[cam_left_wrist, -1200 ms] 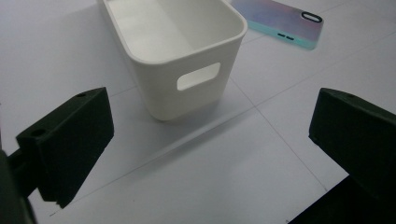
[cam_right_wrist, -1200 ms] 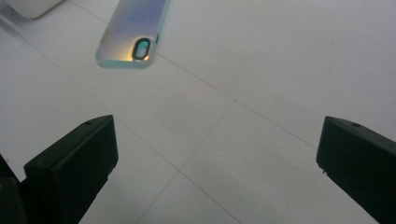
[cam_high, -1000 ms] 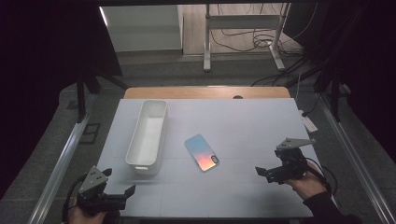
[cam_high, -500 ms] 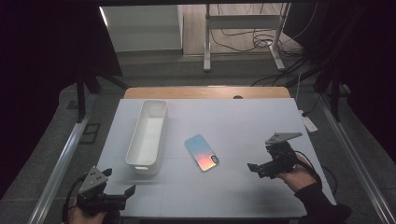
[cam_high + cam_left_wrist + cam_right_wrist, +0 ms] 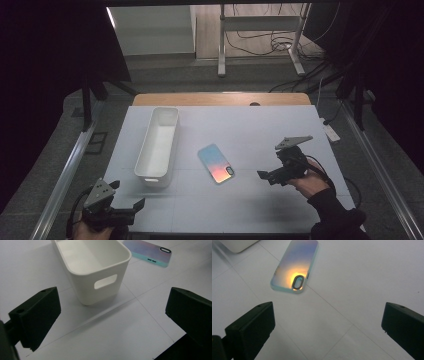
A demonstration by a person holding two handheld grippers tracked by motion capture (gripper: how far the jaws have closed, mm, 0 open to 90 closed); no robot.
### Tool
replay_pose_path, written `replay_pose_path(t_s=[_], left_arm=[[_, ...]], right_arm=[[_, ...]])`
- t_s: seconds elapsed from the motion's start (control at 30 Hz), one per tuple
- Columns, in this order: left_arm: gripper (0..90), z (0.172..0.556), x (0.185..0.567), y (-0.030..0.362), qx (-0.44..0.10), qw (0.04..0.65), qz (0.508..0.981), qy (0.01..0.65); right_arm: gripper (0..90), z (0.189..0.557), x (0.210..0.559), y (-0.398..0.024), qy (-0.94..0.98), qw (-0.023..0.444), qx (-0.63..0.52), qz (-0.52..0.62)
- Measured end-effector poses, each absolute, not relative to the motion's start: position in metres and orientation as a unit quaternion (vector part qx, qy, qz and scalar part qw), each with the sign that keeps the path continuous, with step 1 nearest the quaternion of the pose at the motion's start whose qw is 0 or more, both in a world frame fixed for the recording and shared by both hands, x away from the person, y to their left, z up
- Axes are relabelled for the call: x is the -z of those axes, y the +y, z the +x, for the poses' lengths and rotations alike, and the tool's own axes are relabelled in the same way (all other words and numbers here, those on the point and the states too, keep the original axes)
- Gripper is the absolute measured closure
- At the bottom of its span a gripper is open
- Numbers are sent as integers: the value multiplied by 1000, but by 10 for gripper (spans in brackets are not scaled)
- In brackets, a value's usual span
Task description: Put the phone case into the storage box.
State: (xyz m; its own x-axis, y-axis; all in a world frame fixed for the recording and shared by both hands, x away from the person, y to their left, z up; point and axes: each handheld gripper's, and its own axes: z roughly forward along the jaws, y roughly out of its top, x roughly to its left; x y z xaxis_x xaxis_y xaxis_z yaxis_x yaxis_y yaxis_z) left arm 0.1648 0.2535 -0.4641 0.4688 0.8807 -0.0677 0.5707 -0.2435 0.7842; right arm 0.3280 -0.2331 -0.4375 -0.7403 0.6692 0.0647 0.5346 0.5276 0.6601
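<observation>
A phone case lies flat on the white table, its shiny back up, a little to the right of the table's middle and just to the right of a long white bin. In the high view the right gripper is held above the table to the right of the case, near it but apart, with its jaws pointed toward the case's near end. In the right gripper view the case sits ahead of the spread jaws, slightly left of centre, with its oval camera cutout at the end closest to the jaws; nothing is between them and they touch nothing. The left gripper is held at the near left corner of the table, well apart from the case, with the bin between the two. In the left gripper view its jaws also stand wide and hold nothing; the bin's handle end is straight ahead, and the case lies beyond, at the upper right.
</observation>
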Motion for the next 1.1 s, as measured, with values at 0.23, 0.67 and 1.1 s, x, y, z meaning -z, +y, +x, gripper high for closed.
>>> replay_pose_path(t_s=[0.23, 0.67, 1.1], left_arm=[[6, 165, 464, 254, -199, 390, 763, 476], [6, 165, 464, 254, -198, 392, 762, 475], [6, 165, 464, 254, -197, 393, 762, 475]], right_arm=[[0, 334, 438, -225, 871, 94, -339, 342], [0, 345, 439, -200, 883, 81, -335, 320], [0, 354, 440, -178, 888, 77, -337, 303]])
